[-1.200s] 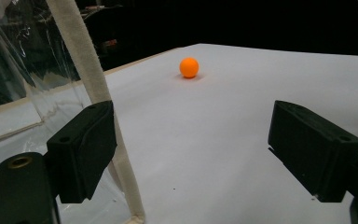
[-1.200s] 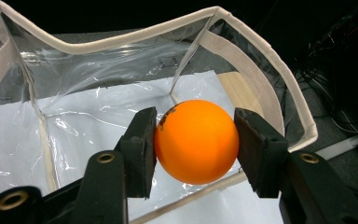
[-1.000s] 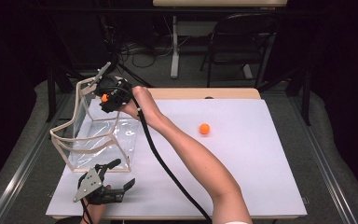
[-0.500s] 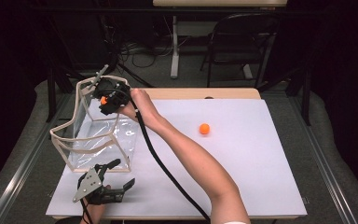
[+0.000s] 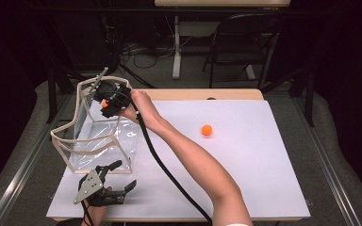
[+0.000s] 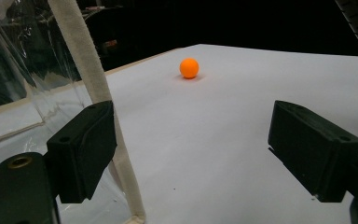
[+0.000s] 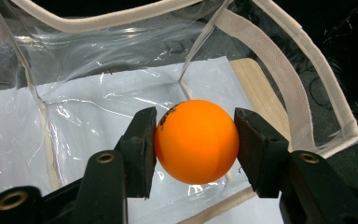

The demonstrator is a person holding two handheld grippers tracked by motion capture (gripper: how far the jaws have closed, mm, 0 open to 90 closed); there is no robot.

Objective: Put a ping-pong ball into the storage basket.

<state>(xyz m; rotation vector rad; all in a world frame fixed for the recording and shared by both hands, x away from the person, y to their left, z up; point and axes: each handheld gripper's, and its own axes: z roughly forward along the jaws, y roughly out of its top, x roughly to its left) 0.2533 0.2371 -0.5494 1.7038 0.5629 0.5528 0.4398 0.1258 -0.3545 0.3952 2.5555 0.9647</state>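
Over the open top of the clear bag [image 7: 121, 60], your right gripper [image 7: 196, 140] pinches an orange ball [image 7: 196, 141] between both pads; on the table's [image 5: 264, 179] near edge, just beside the bag, your left gripper [image 6: 191, 154] rests with jaws spread, empty; a second orange ball [image 5: 207, 130] lies well apart, mid-table.

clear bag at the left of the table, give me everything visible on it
The clear bag is a box-shaped tote of see-through, glossy, creased plastic, edged in cream fabric trim along its rim and corners. It stands upright and open-topped on the white table, at its left side. Nothing shows inside it. The right gripper holds an orange ball over the open mouth at the far rim. The left gripper sits open on the table just in front of the bag; contact is unclear.
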